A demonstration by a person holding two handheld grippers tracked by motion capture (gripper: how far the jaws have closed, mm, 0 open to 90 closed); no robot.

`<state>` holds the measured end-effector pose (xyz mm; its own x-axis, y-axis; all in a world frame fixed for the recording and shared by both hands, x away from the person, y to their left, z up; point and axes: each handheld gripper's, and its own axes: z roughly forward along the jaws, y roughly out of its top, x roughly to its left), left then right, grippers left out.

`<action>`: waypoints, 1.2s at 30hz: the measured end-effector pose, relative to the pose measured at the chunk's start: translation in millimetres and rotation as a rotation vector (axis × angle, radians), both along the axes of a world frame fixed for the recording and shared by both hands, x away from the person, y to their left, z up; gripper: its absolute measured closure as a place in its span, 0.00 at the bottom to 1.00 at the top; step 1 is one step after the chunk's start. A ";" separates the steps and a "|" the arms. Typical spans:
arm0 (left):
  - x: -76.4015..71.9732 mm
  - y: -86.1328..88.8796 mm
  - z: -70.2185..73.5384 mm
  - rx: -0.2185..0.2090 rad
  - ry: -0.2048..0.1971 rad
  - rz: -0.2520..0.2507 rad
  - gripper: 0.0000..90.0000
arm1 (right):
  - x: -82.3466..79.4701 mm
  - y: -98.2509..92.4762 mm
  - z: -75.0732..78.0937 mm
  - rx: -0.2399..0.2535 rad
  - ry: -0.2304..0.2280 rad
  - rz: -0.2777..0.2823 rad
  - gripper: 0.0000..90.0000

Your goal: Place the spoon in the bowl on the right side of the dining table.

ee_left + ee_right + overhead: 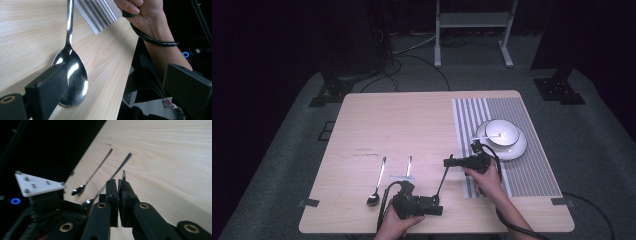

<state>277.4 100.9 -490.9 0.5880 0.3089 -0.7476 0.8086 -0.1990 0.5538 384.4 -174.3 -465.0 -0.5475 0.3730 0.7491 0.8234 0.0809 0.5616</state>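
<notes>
The pale wooden bench (412,125) carries a grey-and-white striped placemat (507,150) at the right of the high view, with a white bowl on a white saucer (503,136) on its upper part, likely a place setting being laid. Two more metal spoons (377,182) lie parallel at lower centre.

The right gripper (448,162), at centre right, has its jaws pressed together on the thin handle of a shiny long-handled steel spoon (441,184). This spoon slants down to the lower centre, where its bowl (72,77) rests on the wood.

The left gripper (438,210) at the bottom edge has its jaws spread wide, astride that bowl, probably to steady it.
</notes>
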 end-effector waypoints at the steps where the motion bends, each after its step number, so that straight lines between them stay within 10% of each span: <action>1: -0.2 0.1 0.4 -0.004 -0.006 -0.002 0.05 | 0.5 -0.6 0.6 0.013 0.006 0.005 0.98; 36: -4.4 5.5 17.6 -0.037 -0.084 -0.003 0.05 | 10.8 -27.9 28.0 0.000 0.001 -0.067 0.99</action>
<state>273.0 106.4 -473.3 0.6503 0.2802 -0.7062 0.7582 -0.1797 0.6268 395.2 -202.1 -437.0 -0.5202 0.4092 0.7496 0.8278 0.0255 0.5605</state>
